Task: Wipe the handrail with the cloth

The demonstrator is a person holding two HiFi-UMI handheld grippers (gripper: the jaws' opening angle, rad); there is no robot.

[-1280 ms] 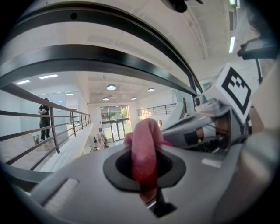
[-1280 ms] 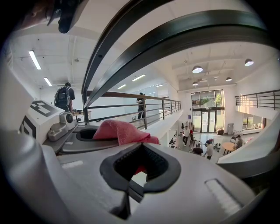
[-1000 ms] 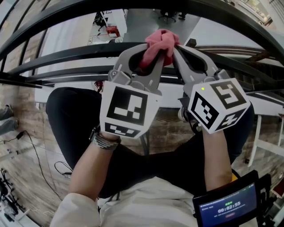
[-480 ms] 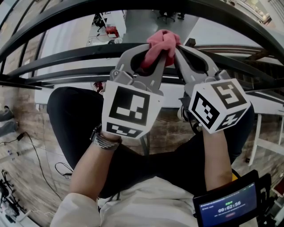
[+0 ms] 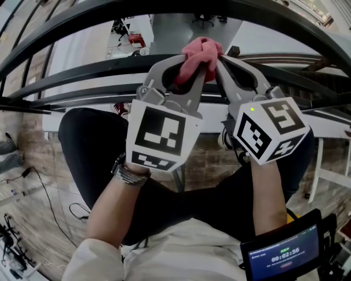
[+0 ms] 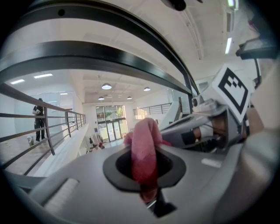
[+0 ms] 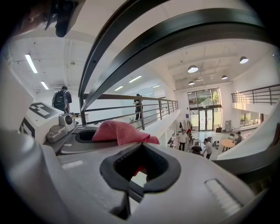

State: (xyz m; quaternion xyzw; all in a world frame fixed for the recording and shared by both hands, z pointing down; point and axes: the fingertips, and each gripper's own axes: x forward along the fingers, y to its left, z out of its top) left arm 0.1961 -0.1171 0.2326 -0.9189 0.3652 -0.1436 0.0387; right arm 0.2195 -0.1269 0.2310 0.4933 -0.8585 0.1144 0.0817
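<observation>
- Holding the cloth (image 5: 198, 52): left gripper (image 5: 190, 67), jaws closed on it. In the left gripper view the fabric runs over the tips and down through the oval gap behind them.
- Right gripper (image 5: 219, 61): jaws together. Its tips meet the same bundle from 3 o'clock and seem to pinch its edge, and a scrap of pink shows through its gap.
- Cloth: pink, bunched, at 12 o'clock of both grippers, where the two sets of tips converge.
- Handrail (image 5: 274, 13): taken to be the broad dark top bar. Its long axis runs 9 o'clock to 3 o'clock across the head view, bowed by the lens.
- Governing relation: the handrail lies at 12 o'clock from the cloth, beyond and above it. Both gripper views show the bar arching overhead with no contact visible.
- Judgement: the bundle needs carrying up toward 12 o'clock to meet the bar, then drawing along the 9-to-3 line. Neither hand is clearly nearer, since both tips share one spot.
- Count:
  - grippers, two
  - cloth, one
  - left marker cube (image 5: 159, 134), one
  - right marker cube (image 5: 269, 129), one
  - lower bars (image 5: 82, 67) under the handrail, at least two
  - screen (image 5: 285, 253) at 5 o'clock, one
  - wristband (image 5: 129, 174) on the left wrist, one
</observation>
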